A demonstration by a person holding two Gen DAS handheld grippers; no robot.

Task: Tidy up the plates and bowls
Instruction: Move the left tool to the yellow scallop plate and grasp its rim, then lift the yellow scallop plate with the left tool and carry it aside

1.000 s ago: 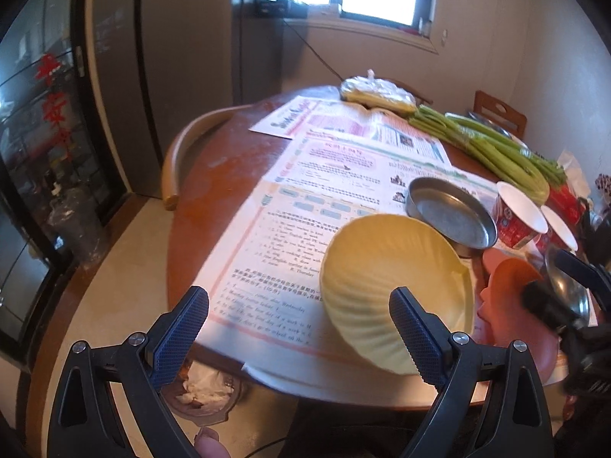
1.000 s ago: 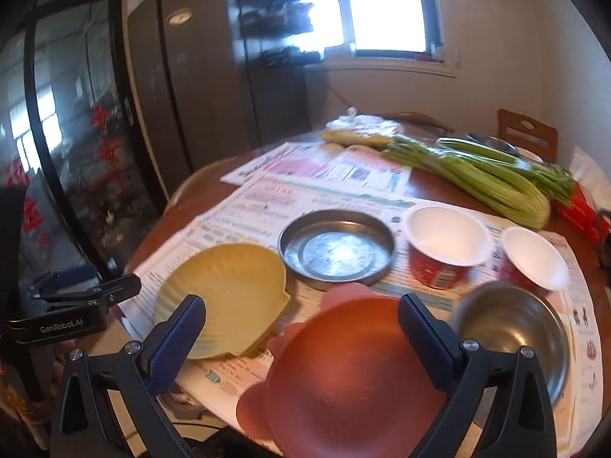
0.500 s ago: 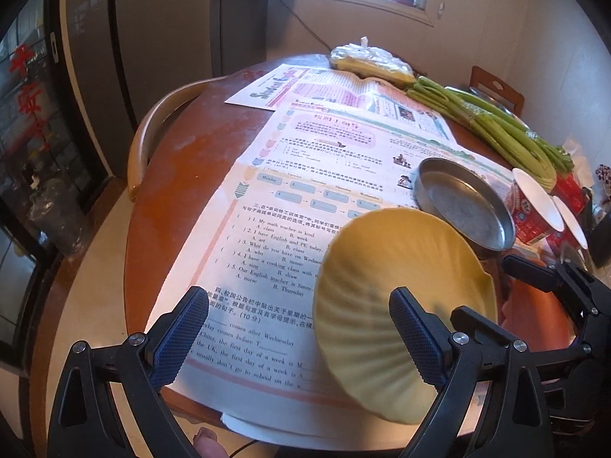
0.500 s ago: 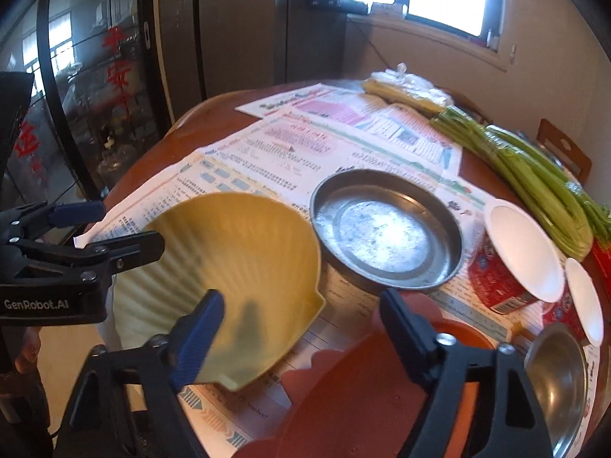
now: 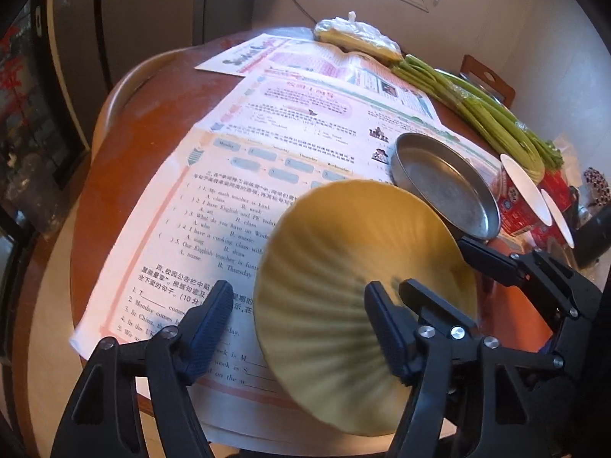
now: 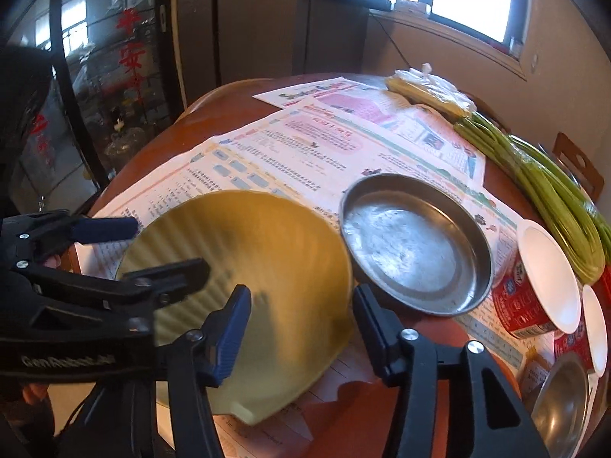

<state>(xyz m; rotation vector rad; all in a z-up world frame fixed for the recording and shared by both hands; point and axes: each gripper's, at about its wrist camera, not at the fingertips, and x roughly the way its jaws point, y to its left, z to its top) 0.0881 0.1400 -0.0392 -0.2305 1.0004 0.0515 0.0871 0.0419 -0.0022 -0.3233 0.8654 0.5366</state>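
So the yellow shell-shaped plate (image 5: 343,267) is sitting on the newspaper sheets (image 5: 267,145) spread over the round wooden counter (image 5: 152,122), near the front edge, and both grippers are crowded right over it. It looks a bit blurry in both views, and I can't tell if it's flat on the paper or tipped up.

The left gripper (image 5: 298,328) has its jaws partly open, with one blue pad over the paper and the other over the yellow plate; nothing is pinched between them. The right gripper (image 6: 301,324) is the same deal: jaws partly open, straddling the plate's right edge, not clamped on anything as far as I can see.

Just beside the yellow plate, on the far right side of it, is a shallow metal pan (image 6: 416,244). Further right are two red cups with white lids (image 6: 534,286), and a steel bowl (image 6: 561,408) sits at the near right. There's an orange plate (image 6: 362,412) under the right gripper, partly tucked under the yellow one. A long bunch of green stalks (image 6: 542,187) lies along the far side.
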